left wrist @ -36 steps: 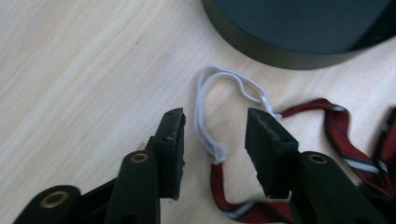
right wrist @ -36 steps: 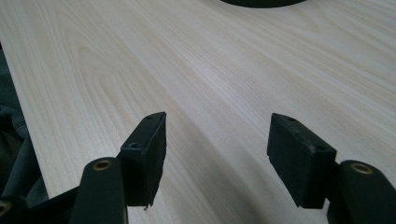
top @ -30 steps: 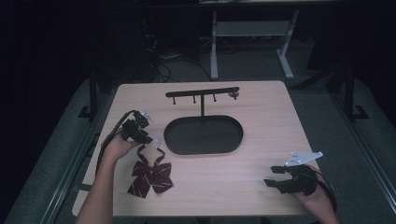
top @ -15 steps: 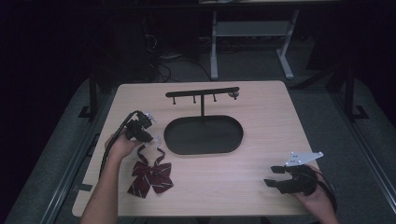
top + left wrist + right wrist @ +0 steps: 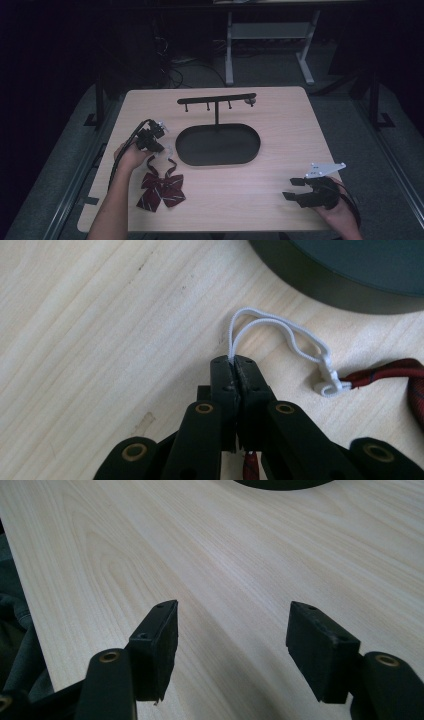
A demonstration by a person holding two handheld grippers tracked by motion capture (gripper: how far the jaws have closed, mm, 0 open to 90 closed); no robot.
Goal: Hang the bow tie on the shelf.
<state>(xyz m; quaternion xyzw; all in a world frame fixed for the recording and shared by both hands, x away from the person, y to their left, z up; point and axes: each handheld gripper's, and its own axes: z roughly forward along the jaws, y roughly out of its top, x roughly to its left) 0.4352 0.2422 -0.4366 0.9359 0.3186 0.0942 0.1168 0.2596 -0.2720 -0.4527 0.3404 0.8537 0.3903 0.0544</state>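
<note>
Jaws of my left gripper pinch the white elastic loop of the bow tie, a light, limp item lying beside the stand's tray; right gripper idles agape.

The tabletop is pale wood with a fine straight grain and a smooth, matt finish. The oval stand base looks like matt black metal. The bow tie is dark red woven cloth with thin pale stripes; its elastic loop is white braided cord with a white plastic clasp.
</note>
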